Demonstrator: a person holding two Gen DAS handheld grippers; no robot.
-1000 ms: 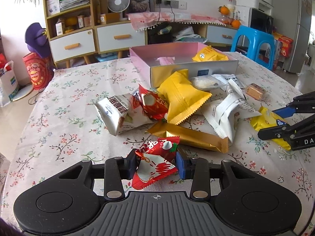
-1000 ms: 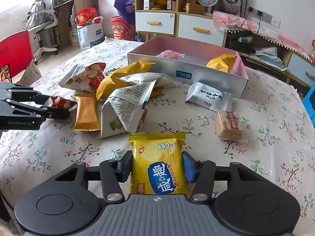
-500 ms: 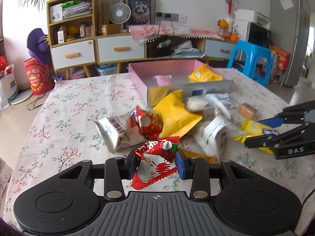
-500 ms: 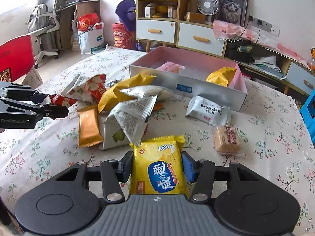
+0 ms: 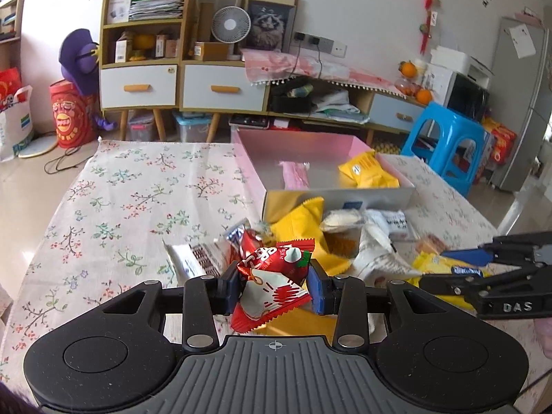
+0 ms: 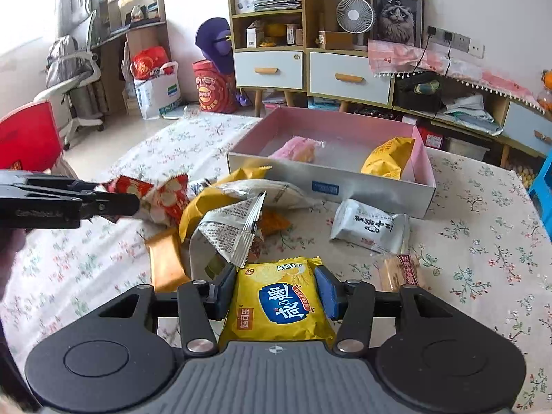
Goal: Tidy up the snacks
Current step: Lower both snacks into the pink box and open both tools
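holding one snack each, left gripper (image 5: 273,286) pinching red packet (image 5: 272,284), right gripper (image 6: 274,298) squeezing yellow packet (image 6: 279,307), probably for carrying into the box (image 6: 379,189) near the table's far edge.

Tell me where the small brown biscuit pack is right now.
In the right wrist view, the biscuit pack lies on the tablecloth at right, just below the white packet, right of the yellow packet in the right tongs.

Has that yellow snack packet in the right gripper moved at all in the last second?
Yes. The yellow snack packet, clamped in the right gripper, has lifted up off the floral tablecloth, toward the pink box.
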